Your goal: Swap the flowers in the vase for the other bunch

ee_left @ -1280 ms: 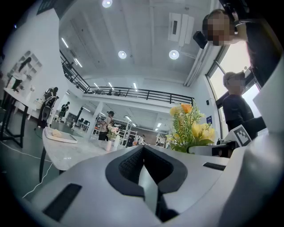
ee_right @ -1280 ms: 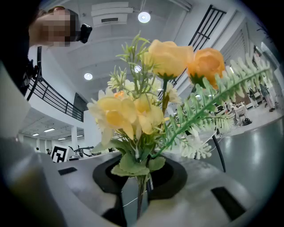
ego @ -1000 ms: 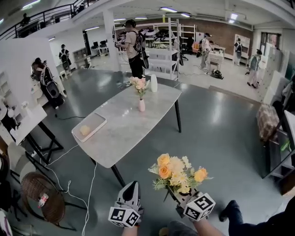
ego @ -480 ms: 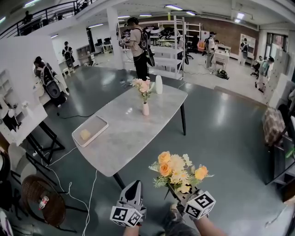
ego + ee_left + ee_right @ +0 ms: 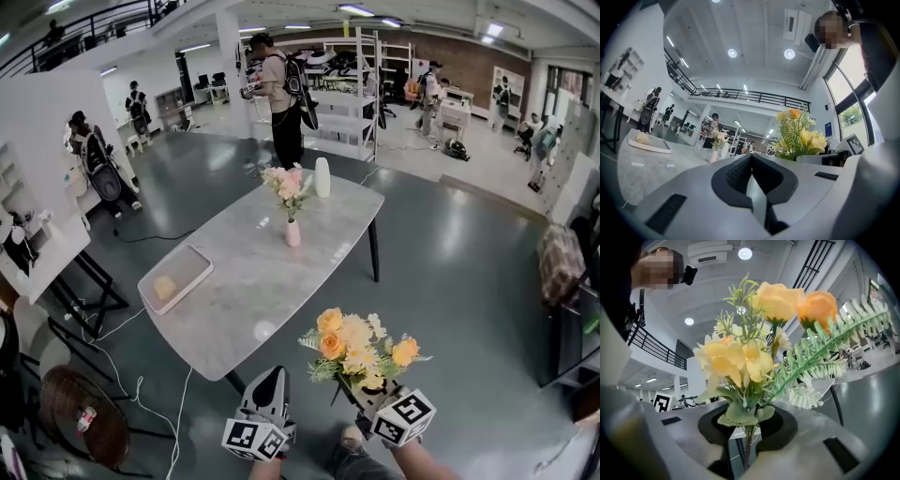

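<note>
Marble table (image 5: 253, 281) runs lengthwise away from the camera, dark legs, on a grey floor.

Flat tray (image 5: 187, 265) lies on the table at its left edge, w/ a yellowish lump (image 5: 164, 287) in it.

Yellow-orange bunch (image 5: 361, 352) is off the table, just past its near end and over the floor, blooms up. The fern sprigs stick out sideways.

Right gripper (image 5: 356, 389) is also off the table's near end, on the right side. Its jaws are part closed and clamped on the bunch's stems, which pass down betw. the dark pads in the right gripper view.

Left gripper (image 5: 271, 375) is beside it, off the table's near end. Its jaws are fully together w/ nothing betw. them, and the tip points toward the table.

Tall white bottle-shaped vase (image 5: 322, 176) stands upright near the table's far end.

Pink flowers (image 5: 286, 181) stand in a small pink vase (image 5: 292, 232) in the table's far half, about mid-width. The vase is nearer the camera than the white one and apart from it.
</note>
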Demonstrator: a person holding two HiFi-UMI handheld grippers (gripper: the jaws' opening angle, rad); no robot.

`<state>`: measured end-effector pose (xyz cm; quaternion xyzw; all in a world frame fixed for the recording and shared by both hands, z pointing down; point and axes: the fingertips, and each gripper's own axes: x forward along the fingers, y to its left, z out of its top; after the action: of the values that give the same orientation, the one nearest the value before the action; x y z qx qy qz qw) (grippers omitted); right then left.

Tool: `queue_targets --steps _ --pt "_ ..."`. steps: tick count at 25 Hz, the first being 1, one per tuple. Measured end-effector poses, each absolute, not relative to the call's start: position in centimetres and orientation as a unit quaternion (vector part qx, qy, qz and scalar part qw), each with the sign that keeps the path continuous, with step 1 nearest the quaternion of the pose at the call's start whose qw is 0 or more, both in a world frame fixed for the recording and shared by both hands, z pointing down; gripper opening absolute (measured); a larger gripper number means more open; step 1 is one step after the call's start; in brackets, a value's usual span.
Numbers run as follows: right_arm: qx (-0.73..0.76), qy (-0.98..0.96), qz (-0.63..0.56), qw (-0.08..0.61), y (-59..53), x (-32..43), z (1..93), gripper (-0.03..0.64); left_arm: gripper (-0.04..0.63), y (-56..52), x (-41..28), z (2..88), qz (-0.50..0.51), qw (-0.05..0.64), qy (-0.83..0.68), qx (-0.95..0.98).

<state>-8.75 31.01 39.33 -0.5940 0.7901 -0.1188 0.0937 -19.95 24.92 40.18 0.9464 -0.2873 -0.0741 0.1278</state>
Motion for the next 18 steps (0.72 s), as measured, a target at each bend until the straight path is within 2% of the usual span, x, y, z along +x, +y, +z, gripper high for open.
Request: queue_targets --steps 18 --pt "-0.571 0.807 -0.123 0.085 22.1 -0.3 40.1 0.107 0.014 16.1 -10.8 40.9 -0.075 0.128 -0.301 0.942"
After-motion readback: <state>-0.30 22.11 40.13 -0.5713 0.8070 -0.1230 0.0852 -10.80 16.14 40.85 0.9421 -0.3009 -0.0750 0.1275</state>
